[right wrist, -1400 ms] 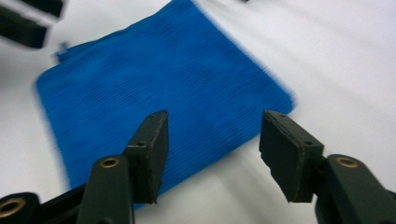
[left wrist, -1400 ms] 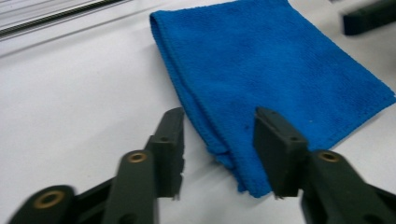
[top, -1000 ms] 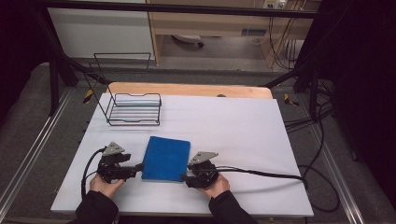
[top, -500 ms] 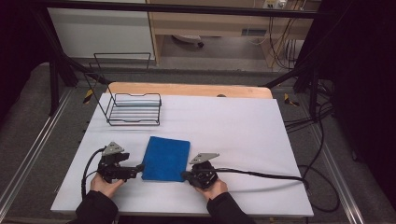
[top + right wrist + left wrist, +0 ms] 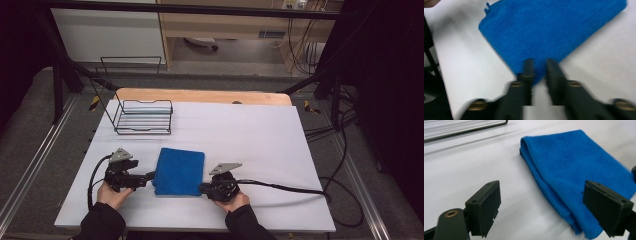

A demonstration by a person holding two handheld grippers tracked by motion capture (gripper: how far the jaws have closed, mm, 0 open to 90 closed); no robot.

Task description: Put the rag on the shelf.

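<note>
A folded blue towel (image 5: 180, 171) lies flat on the white table (image 5: 265, 140) near its front edge. My left gripper (image 5: 150, 177) is at the towel's left edge, near the front corner. In the left gripper view it (image 5: 544, 186) is open wide, with the right jaw over the towel's (image 5: 574, 170) folded edge. My right gripper (image 5: 202, 189) is at the towel's front right corner. The blurred right gripper view has its (image 5: 540, 62) jaws almost together, with the corner of the towel (image 5: 549, 30) between them.
A black wire rack (image 5: 143, 117) stands at the table's back left, and its lower bar (image 5: 461, 130) crosses the top of the left gripper view. A wooden board (image 5: 200, 95) lines the far edge. The right gripper's cable (image 5: 290, 189) trails off to the right.
The right gripper has shifted slightly toward the table's front edge at the towel's corner. The left gripper and the towel have stayed in place.
</note>
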